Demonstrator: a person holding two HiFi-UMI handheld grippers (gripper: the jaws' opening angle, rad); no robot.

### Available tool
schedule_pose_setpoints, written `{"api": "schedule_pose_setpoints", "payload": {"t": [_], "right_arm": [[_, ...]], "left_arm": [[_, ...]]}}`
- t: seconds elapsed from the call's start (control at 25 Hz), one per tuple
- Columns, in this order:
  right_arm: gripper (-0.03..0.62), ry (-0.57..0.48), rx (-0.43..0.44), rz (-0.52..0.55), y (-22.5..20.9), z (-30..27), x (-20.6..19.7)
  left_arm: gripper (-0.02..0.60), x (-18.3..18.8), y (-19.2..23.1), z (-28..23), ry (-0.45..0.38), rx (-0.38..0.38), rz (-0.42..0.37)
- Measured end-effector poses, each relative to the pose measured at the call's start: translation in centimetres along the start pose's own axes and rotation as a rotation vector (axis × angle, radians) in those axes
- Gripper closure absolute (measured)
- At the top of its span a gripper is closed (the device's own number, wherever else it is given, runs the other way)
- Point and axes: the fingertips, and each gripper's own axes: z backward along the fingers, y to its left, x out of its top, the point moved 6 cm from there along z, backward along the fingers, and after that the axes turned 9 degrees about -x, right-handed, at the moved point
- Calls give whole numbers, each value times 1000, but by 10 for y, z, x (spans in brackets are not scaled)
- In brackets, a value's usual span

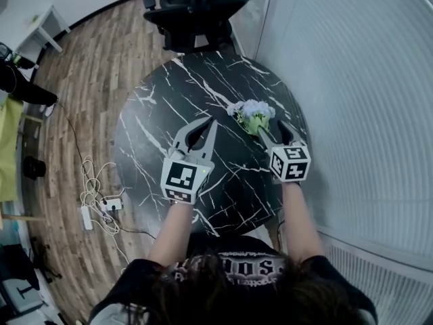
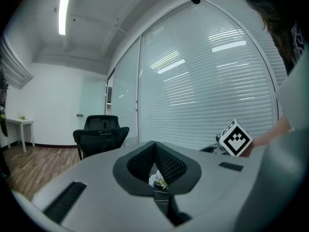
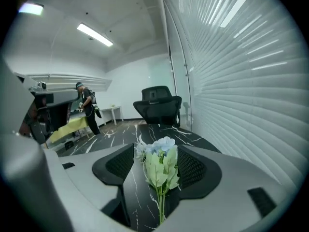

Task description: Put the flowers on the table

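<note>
Right of centre on the counter (image 1: pixel 152 137), the flowers (image 1: pixel 252 114), likely light and crushable and best taken by the stems, are being straddled, unpinched, by the spread right tool (image 1: pixel 276 133)

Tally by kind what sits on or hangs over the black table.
Flowers: 1 bunch
Grippers: 2, left gripper and right gripper
Total: 3

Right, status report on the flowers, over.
Left tongs shut, empty. Right tongs open. Pale blue flower bunch with green leaves lies on round black marble table, stem between right tongs. Nothing blocking.
</note>
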Motion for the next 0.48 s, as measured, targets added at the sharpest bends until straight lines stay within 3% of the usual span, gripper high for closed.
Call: {"api": "schedule_pose_setpoints", "payload": {"t": [0.48], "right_arm": [[333, -201, 4, 91, 15, 73, 51]], "left_arm": [[583, 18, -32, 35, -51, 37, -12]]}}
